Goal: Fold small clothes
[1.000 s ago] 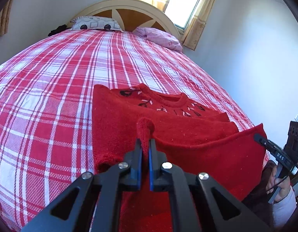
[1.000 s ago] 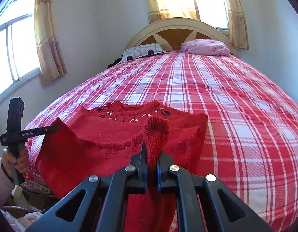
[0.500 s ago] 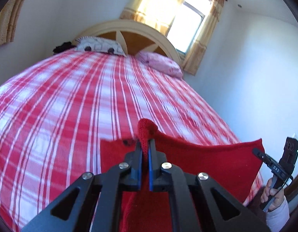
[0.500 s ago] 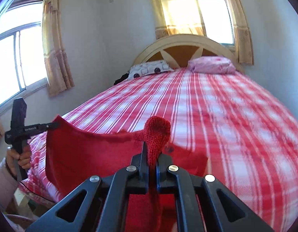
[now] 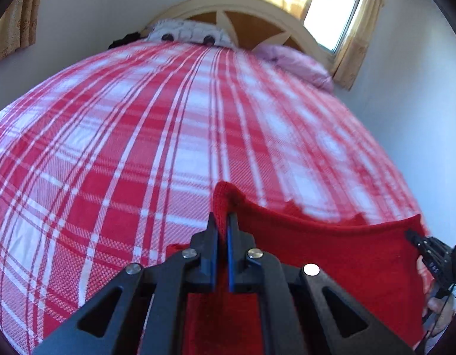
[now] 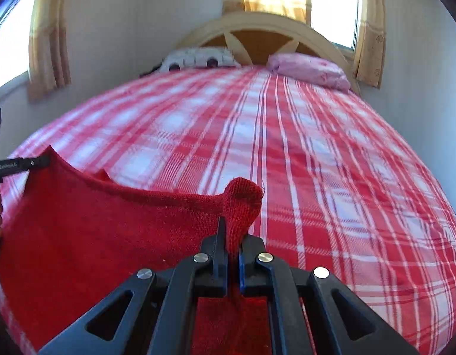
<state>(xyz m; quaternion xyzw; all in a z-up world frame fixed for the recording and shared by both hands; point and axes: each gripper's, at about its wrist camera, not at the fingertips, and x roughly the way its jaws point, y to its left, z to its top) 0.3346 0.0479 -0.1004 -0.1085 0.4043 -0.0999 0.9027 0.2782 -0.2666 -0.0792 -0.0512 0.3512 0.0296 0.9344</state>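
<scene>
Only the right wrist view shows a side window beyond the red sweater.

We find only two bits of lettering, each on the far gripper seen from the other hand's camera. In the right wrist view, small white print runs along the black finger of the left gripper at the left edge; it seems to read "GenRobot.AI", though blur leaves us unsure of the first letters. In the left wrist view, the right gripper carries a few white characters on its black body near the right edge, too small and smeared for us to read.
</scene>
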